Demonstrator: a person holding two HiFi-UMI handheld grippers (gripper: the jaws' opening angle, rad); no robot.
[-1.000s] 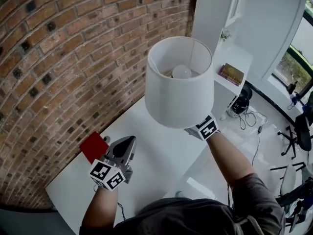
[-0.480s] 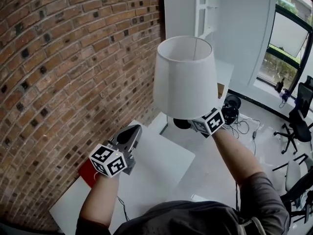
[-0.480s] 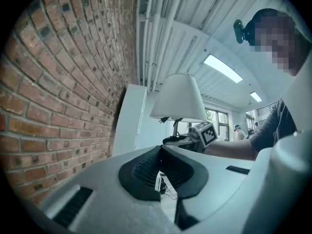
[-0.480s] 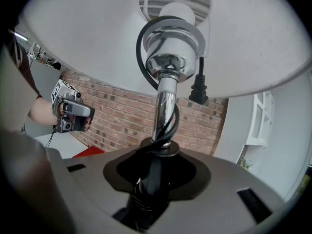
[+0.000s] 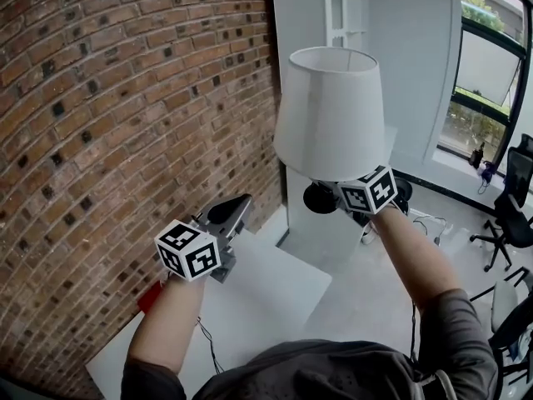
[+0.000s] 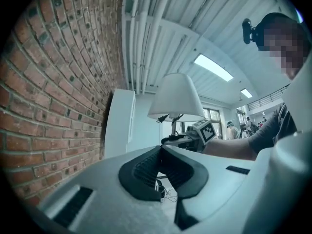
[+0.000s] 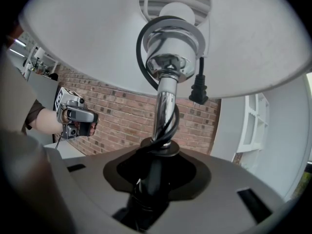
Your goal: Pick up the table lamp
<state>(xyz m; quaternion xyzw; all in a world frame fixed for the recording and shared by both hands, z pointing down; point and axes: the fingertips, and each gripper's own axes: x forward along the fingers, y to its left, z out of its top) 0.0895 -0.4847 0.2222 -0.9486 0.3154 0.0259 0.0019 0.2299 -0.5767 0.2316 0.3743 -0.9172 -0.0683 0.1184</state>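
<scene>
The table lamp has a white shade (image 5: 331, 111), a chrome stem (image 7: 166, 106) and a black base (image 5: 318, 198). Its black cord is wound round the stem, and the plug (image 7: 197, 88) hangs under the shade. My right gripper (image 5: 331, 197) is shut on the lamp's lower stem (image 7: 152, 172) and holds the lamp upright in the air, well above the white table (image 5: 275, 282). My left gripper (image 5: 237, 208) hovers to the lamp's left, pointing level. Its pads (image 6: 146, 167) meet with nothing between them. In the left gripper view the lamp (image 6: 176, 95) shows ahead, off the table.
A brick wall (image 5: 108, 98) runs along the left. A white shelf unit (image 5: 333, 15) stands behind the lamp. A red object (image 5: 150, 297) lies on the table by the wall. Office chairs (image 5: 508, 215) and floor cables are at the right, under a window.
Both grippers have risen and moved forward. The lamp has gone up with the right gripper, further from the table. The left gripper has stayed shut and empty.
</scene>
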